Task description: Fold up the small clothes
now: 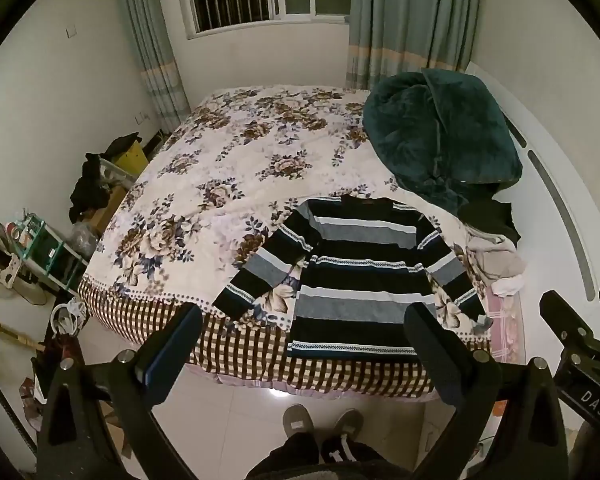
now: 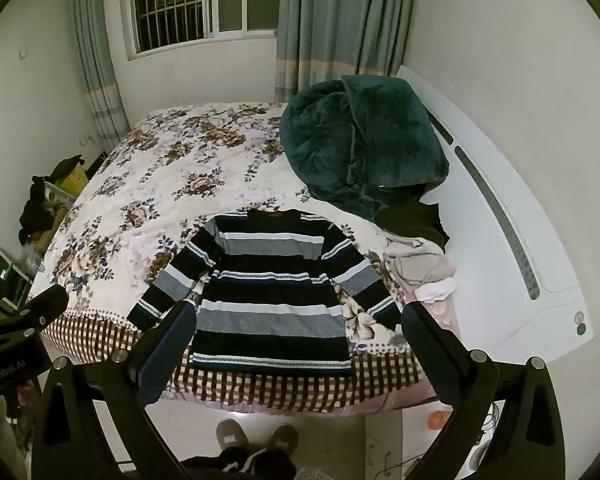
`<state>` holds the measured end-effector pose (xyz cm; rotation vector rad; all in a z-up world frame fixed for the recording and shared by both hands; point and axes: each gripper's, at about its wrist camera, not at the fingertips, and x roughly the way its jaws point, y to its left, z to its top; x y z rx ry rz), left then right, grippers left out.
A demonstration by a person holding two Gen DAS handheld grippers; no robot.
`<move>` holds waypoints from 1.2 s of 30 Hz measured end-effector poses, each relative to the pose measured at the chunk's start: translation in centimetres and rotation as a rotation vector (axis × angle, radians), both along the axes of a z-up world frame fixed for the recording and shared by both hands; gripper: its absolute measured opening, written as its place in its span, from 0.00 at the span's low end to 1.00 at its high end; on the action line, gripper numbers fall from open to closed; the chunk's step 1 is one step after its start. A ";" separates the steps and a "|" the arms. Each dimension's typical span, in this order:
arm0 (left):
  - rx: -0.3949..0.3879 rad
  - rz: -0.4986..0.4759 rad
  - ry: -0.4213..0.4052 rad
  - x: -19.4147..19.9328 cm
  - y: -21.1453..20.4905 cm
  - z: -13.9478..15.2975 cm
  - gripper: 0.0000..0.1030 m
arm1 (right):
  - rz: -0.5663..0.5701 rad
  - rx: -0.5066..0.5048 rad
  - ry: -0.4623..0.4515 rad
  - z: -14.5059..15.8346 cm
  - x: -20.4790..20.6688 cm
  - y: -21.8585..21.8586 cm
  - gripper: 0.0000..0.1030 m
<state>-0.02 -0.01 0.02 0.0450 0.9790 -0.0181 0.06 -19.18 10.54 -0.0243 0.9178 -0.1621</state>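
One striped sweater [image 1: 352,276] lies flat on bed [image 1: 204,168], just ahead of both grippers, left gripper [image 1: 304,320] & right gripper [image 2: 300,320], jaws apart, holding nothing. Knit looks soft, light, floppy; probably best to pinch the sleeve cuffs or shoulders.

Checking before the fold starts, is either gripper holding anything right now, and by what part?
Nothing is held. The left gripper and right gripper are both open in the air, short of the striped sweater lying flat on the bed.
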 end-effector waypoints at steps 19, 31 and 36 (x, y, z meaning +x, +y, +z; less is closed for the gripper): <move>-0.001 0.001 -0.017 0.5 -0.5 0.7 1.00 | 0.003 -0.001 -0.007 0.4 -0.2 -0.1 1.00; -0.002 0.000 -0.028 1.4 -1.1 2.2 1.00 | 0.004 0.004 -0.011 1.0 0.1 -0.2 1.00; -0.002 0.000 -0.030 1.3 -1.0 2.1 1.00 | 0.005 0.005 -0.013 1.8 0.0 0.0 1.00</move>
